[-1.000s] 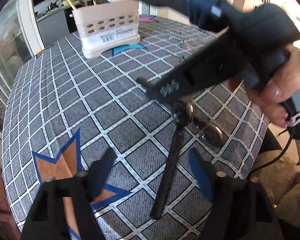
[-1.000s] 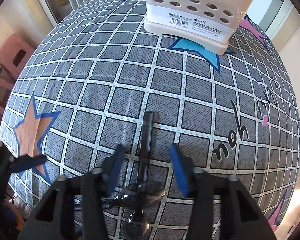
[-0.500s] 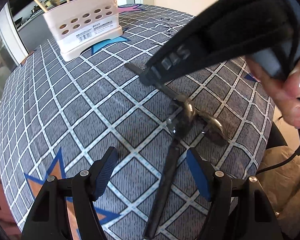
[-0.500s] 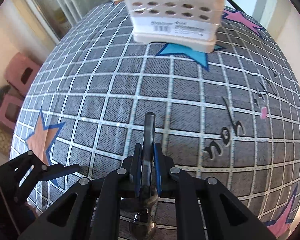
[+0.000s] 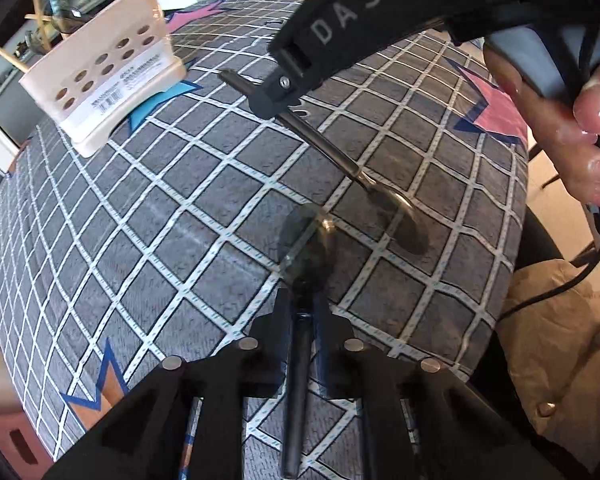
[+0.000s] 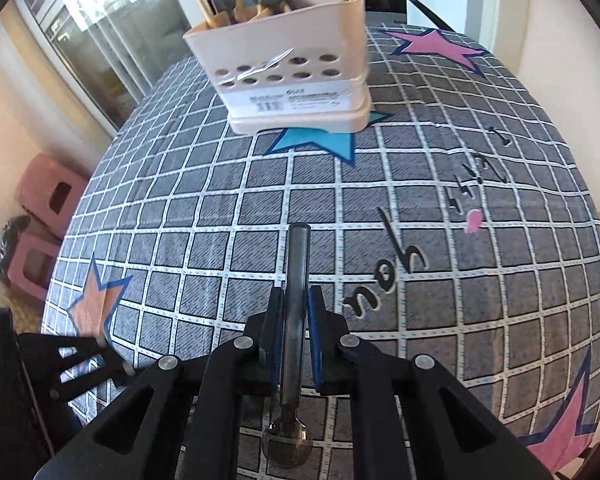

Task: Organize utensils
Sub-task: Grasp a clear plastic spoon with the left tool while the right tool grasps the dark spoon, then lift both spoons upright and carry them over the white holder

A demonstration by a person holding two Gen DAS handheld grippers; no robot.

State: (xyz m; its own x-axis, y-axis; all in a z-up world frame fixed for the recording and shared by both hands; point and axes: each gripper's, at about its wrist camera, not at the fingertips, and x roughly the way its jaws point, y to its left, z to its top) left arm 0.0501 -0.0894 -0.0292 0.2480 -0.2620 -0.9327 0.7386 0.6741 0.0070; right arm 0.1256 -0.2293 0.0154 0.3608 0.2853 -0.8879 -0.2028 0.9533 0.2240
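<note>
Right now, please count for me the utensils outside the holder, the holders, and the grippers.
Dark spoons outside the holder: 2, spoon in the left gripper, spoon in the right gripper
Utensil holders: 1, cream holder
Grippers: 2, left gripper, right gripper
Total: 5

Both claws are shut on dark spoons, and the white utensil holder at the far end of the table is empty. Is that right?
Not quite. The utensil holder is not empty: the right wrist view shows wooden handles and other utensils standing in it. The rest holds: left claw and right claw each clamp a dark spoon handle.
</note>
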